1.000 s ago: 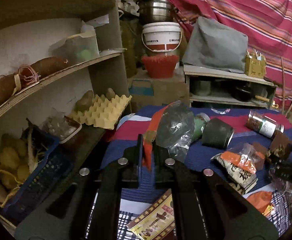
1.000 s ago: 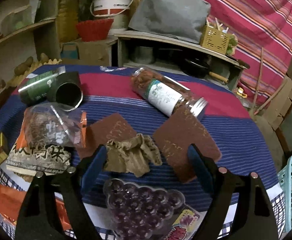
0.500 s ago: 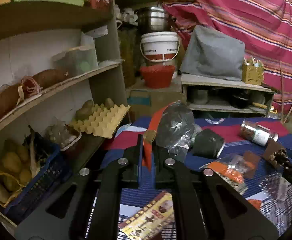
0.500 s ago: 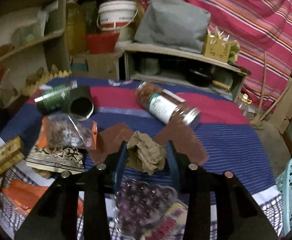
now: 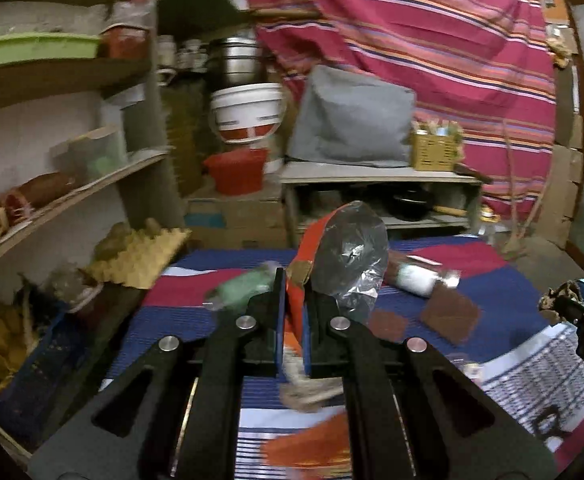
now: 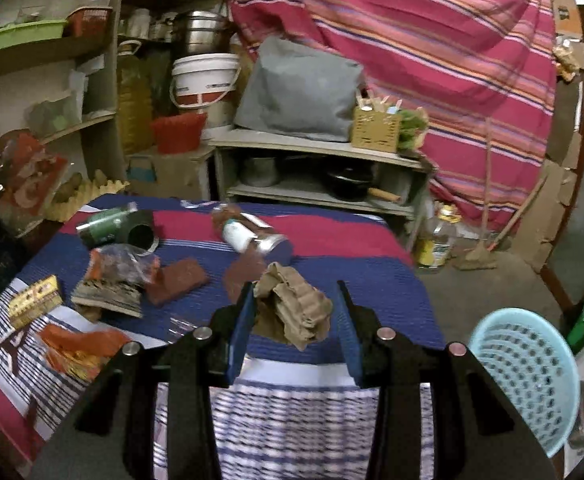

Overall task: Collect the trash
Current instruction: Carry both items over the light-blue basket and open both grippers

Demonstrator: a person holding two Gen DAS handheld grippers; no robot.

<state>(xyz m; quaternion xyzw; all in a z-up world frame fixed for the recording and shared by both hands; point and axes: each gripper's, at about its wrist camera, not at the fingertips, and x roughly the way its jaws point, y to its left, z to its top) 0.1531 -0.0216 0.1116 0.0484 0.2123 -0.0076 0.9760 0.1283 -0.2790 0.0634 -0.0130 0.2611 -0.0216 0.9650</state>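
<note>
My left gripper (image 5: 294, 284) is shut on a red-and-clear plastic wrapper (image 5: 348, 256), which stands up from the jaws above the cloth-covered table (image 5: 492, 280). My right gripper (image 6: 296, 304) is shut on a crumpled brown wad (image 6: 296, 308), held clear of the table's near edge. A light blue perforated basket (image 6: 528, 376) stands on the floor to the right of the right gripper. In the left wrist view, the right gripper and its wad (image 5: 560, 294) show at the far right edge. The left gripper's wrapper (image 6: 32, 184) shows at the left edge of the right wrist view.
Still on the table (image 6: 332, 248) are a jar (image 6: 248, 236) on its side, a green can (image 6: 106, 222), brown squares (image 6: 180, 280), snack bags, an orange wrapper (image 6: 80, 344) and a yellow box (image 6: 34, 300). Stocked shelves (image 5: 72, 192) stand left, a low shelf unit (image 6: 312, 148) behind.
The right gripper closed on the brown wad and lifted it off the table. Both grippers rose and swung right; the blue basket came further into view. The left still holds its wrapper.
</note>
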